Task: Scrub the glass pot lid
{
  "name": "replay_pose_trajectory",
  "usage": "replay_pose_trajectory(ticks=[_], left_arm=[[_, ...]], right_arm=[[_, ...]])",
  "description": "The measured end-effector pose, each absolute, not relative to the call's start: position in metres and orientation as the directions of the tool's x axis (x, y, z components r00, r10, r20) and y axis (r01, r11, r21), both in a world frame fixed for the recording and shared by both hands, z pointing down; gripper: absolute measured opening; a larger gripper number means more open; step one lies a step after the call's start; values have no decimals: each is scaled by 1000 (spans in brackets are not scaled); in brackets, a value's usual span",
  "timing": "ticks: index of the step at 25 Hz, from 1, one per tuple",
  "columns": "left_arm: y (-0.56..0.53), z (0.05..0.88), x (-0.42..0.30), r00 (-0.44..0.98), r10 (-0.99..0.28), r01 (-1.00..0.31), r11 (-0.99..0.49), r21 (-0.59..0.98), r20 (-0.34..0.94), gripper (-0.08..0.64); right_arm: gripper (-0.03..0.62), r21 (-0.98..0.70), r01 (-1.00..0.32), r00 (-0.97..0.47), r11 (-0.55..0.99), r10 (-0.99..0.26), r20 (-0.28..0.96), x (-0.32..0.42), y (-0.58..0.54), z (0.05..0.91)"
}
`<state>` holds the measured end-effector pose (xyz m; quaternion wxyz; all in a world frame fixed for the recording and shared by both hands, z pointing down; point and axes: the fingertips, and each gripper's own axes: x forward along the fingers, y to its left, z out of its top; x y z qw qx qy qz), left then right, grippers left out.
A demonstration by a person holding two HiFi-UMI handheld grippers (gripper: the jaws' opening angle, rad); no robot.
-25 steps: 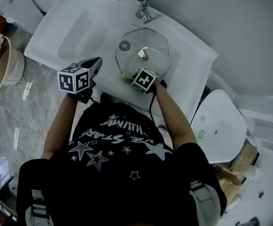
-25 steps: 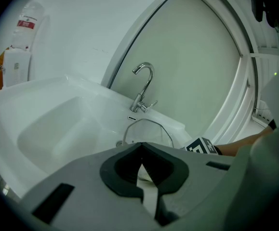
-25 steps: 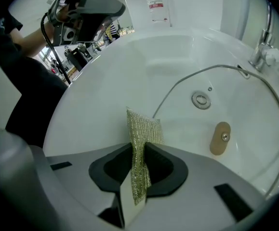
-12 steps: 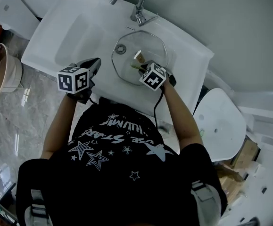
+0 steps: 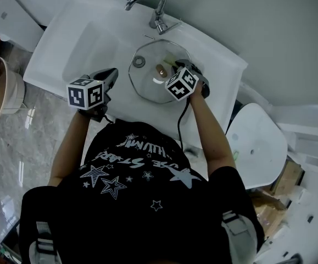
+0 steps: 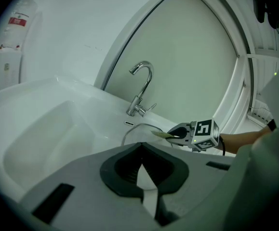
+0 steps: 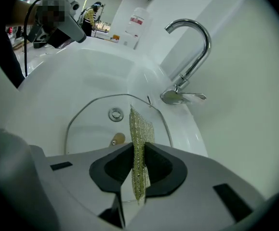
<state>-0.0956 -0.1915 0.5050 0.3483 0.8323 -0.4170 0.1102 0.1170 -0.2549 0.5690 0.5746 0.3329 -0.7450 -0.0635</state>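
Note:
The glass pot lid (image 5: 148, 86) lies flat in the white sink basin (image 5: 93, 32), its brown knob (image 5: 160, 69) up. My right gripper (image 5: 179, 67) hangs over the lid's right side, shut on a yellow-green mesh scrub cloth (image 7: 138, 143). In the right gripper view the cloth stands edge-up between the jaws, over the lid (image 7: 88, 129) and close to its knob (image 7: 117, 138). My left gripper (image 5: 112, 71) waits at the basin's front edge, left of the lid, shut with nothing in it. The left gripper view shows its pads (image 6: 129, 165) meeting, with the right gripper (image 6: 175, 133) beyond.
A chrome faucet (image 5: 148, 1) rises behind the lid, and the sink drain (image 5: 139, 61) shows through the glass. A white toilet (image 5: 255, 142) stands to the right. A round basket (image 5: 5, 84) sits on the marble floor at left.
My right gripper has carried the cloth from the lid's near edge across the glass to its right side, toward the faucet. The left gripper has stayed put.

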Motion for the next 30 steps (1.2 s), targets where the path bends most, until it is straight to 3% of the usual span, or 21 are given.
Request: replay_pose_trajectory(ticks=[16,30], left_arm=[[-195,511,-104,618,-616,-778,-391,491,488,8],[-176,516,-105,610,-611,-784,-372,497,504,8]], right_arm=[[66,532,-539,37,653,-613,789,140,-281,571],[66,325,-516,-78,792,-422,903,114,-216,621]])
